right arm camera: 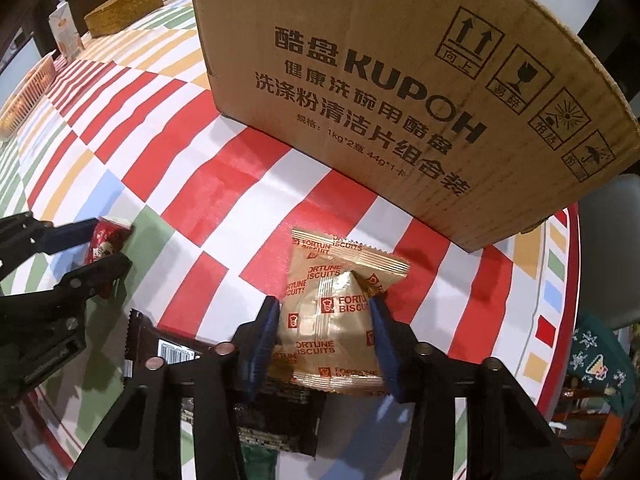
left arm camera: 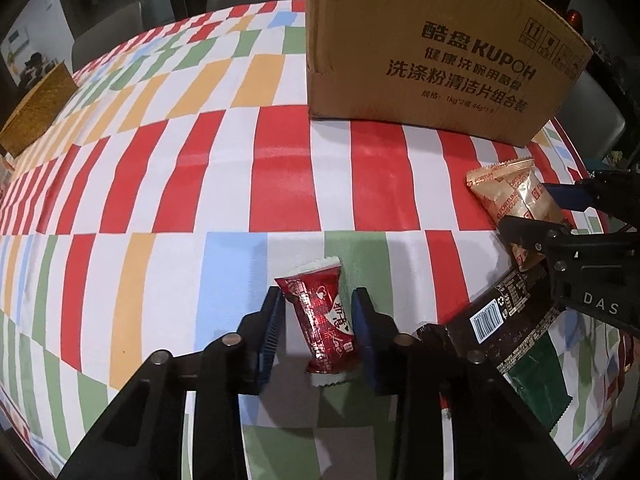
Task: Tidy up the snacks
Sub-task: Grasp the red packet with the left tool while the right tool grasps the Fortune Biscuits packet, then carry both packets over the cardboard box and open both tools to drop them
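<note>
My left gripper (left arm camera: 318,300) straddles a small red snack packet (left arm camera: 324,320) lying on the checked tablecloth; the blue pads sit close on both sides, a gap on the left. It shows in the right wrist view (right arm camera: 106,240) too. My right gripper (right arm camera: 324,304) has its pads against both sides of a gold Fortune Biscuits packet (right arm camera: 332,316), also visible in the left wrist view (left arm camera: 516,196). A dark brown wrapper with a barcode (left arm camera: 496,320) lies between the two grippers. A big cardboard box (left arm camera: 432,48) stands behind.
A yellow-brown woven box (left arm camera: 36,108) sits at the far left of the table. A white bag (right arm camera: 66,34) and an orange basket (right arm camera: 28,92) stand further left. Grey chairs surround the table (left arm camera: 132,184), whose edge runs close on the right.
</note>
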